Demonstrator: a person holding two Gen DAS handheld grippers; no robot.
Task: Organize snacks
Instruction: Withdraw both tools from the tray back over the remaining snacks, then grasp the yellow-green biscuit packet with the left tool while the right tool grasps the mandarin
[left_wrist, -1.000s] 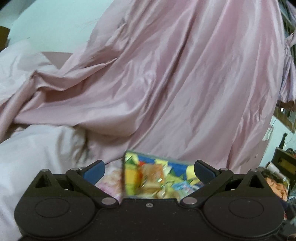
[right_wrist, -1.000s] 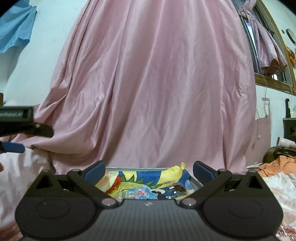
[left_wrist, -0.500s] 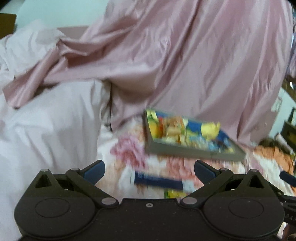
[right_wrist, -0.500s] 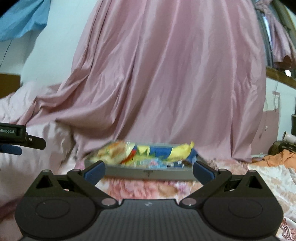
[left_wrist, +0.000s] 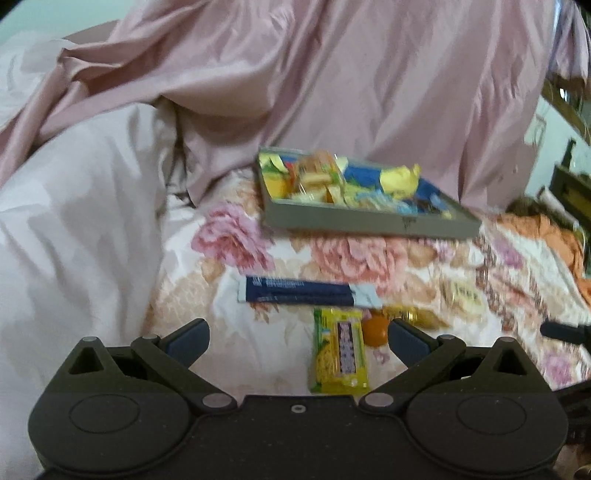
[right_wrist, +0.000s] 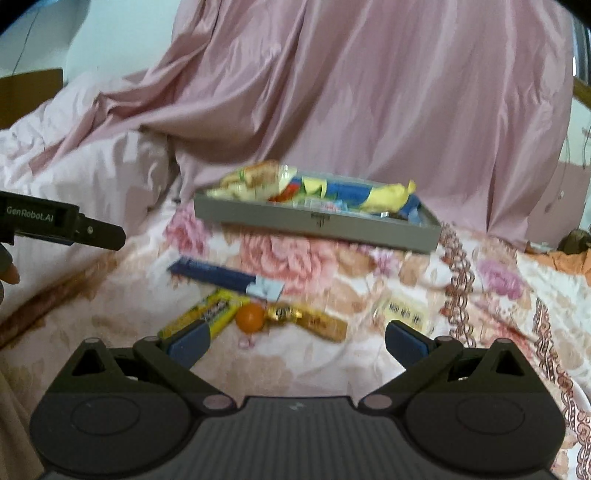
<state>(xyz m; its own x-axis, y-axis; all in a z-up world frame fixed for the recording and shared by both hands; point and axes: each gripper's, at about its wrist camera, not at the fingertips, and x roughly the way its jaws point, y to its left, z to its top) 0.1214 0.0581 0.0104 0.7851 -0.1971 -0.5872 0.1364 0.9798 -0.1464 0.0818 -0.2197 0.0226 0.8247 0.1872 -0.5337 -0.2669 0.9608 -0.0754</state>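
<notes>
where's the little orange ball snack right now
The orange ball lies loose on the floral bedspread, between the yellow bar and the gold wrapper, nearer than the grey tray.

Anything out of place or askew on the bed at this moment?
Yes. Several snacks lie loose on the floral bedspread instead of in the grey rectangular tray: a long navy-blue packet, a yellow wrapped bar, a small orange ball-shaped sweet and a gold-brown wrapped bar. The tray's contents are heaped above its rim.
</notes>
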